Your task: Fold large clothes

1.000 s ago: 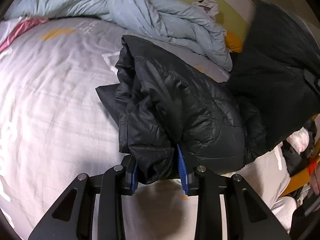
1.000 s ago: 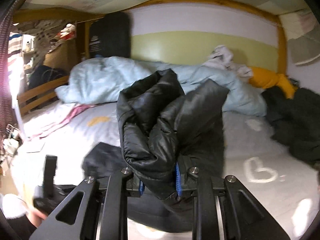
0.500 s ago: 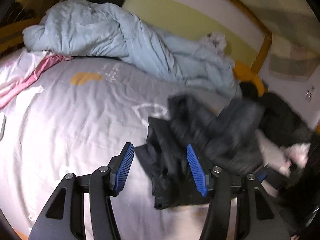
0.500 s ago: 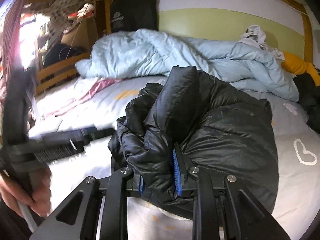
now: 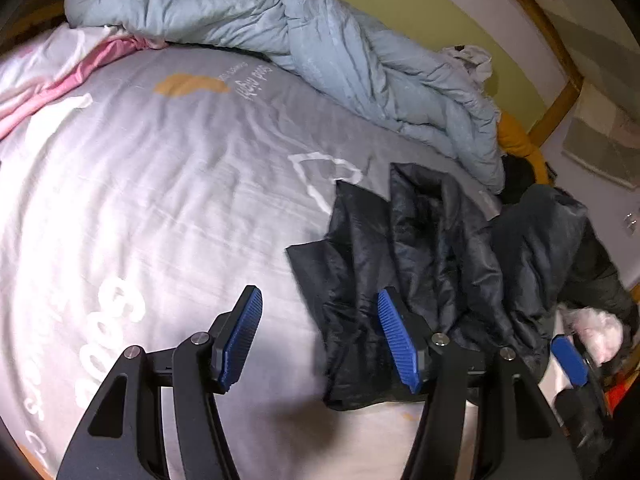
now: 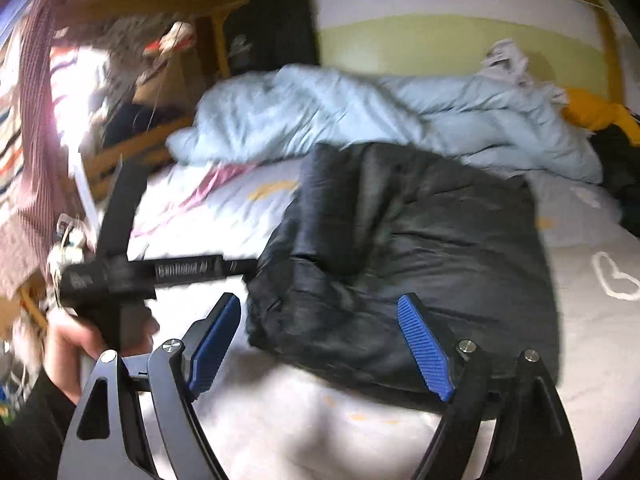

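Left gripper (image 5: pixel 318 336) and right gripper (image 6: pixel 320 344) both spread wide and empty, black puffer jacket (image 6: pixel 408 248) lying bunched on grey bedsheet (image 5: pixel 160 184) just before pale blue duvet (image 5: pixel 320 48), loosely doubled, seemingly unfinished, needing flattening and further folds.

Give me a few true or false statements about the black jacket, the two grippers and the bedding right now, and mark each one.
1. The left gripper is open and holds nothing. True.
2. The right gripper is clamped on the black jacket. False: its jaws are spread and the jacket lies loose on the bed sheet.
3. The light blue duvet is bunched along the far side of the bed. True.
4. The black jacket lies on top of the duvet. False: it lies on the grey sheet, nearer than the duvet.
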Demonstrator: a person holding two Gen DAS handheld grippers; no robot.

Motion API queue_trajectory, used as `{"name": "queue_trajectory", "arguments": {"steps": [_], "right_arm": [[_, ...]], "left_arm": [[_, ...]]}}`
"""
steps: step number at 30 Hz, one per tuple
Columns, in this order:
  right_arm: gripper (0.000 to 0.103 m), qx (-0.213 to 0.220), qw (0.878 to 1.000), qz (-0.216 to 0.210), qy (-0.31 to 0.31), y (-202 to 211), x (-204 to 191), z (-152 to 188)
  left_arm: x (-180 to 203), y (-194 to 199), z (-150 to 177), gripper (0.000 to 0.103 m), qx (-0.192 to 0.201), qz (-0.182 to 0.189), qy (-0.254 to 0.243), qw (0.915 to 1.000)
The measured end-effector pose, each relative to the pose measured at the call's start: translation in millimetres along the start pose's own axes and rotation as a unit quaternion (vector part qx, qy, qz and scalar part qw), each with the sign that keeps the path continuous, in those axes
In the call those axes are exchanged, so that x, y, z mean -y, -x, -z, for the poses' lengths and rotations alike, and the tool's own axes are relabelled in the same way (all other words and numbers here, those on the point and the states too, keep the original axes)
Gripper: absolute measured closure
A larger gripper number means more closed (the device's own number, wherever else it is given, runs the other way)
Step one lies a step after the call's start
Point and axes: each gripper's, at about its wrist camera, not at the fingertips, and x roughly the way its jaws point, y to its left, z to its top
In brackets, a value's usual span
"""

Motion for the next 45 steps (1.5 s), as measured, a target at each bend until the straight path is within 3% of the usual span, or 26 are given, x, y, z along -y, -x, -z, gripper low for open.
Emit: {"name": "queue_trajectory", "arguments": {"steps": [3, 4, 7, 9, 12, 15, 18, 22, 25, 28, 30, 32, 36, 42, 45], "right_arm": [[0.02, 0.031, 0.997, 0.065, -0.015, 21, 21, -10], [0.02, 0.036, 0.994, 0.105, -0.017, 24, 32, -13], [0.02, 0.022, 0.983, 0.18, -0.034, 23, 62, -17], [0.018, 0.004, 0.983, 0.17, -0.066, 17, 87, -16], [0.017, -0.041, 0.985, 0.134, -0.097, 0, 108, -9], [0.017, -0.056, 0.99, 0.102, -0.078, -17, 102, -5], [0.014, -0.061, 0.993, 0.098, -0.025, -32, 77, -2], [0.014, -0.072, 0.993, 0.088, 0.016, -47, 48, 3], [0.013, -0.078, 0.99, 0.103, 0.047, -55, 32, 9], [0.013, -0.08, 0.99, 0.104, 0.05, -58, 29, 11], [0.012, -0.08, 0.991, 0.097, 0.044, -55, 32, 13], [0.012, -0.081, 0.991, 0.096, 0.047, -53, 31, 13], [0.007, -0.078, 0.987, 0.122, 0.065, -45, 26, 13], [0.007, -0.071, 0.986, 0.138, 0.053, -32, 28, 14], [0.007, -0.069, 0.987, 0.139, 0.035, -27, 39, 10]], "left_arm": [[4, 11, 0, 0.044, 0.027, 0.007, -0.005, 0.9996], [7, 17, 0, 0.044, 0.04, 0.015, -0.008, 0.9991], [17, 29, -3, 0.044, 0.072, 0.03, -0.033, 0.9964], [24, 35, -2, 0.044, 0.095, 0.035, -0.051, 0.9936], [37, 47, 0, 0.043, 0.117, 0.087, -0.07, 0.9868], [50, 61, 4, 0.034, 0.139, 0.125, -0.089, 0.9783], [60, 66, 7, 0.031, 0.148, 0.133, -0.107, 0.9742], [69, 57, 10, 0.031, 0.143, 0.095, -0.129, 0.9768], [71, 41, 9, 0.031, 0.132, 0.025, -0.134, 0.9819], [52, 15, 4, 0.027, 0.098, -0.049, -0.092, 0.9898], [34, -2, 2, 0.026, 0.065, -0.038, -0.044, 0.9962], [25, -14, 5, 0.025, 0.045, -0.047, -0.027, 0.9975], [30, -28, 13, 0.024, 0.05, -0.107, -0.065, 0.9909], [30, -44, 20, 0.024, 0.039, -0.134, -0.092, 0.986], [23, -51, 20, 0.024, 0.025, -0.121, -0.073, 0.9897]]}}
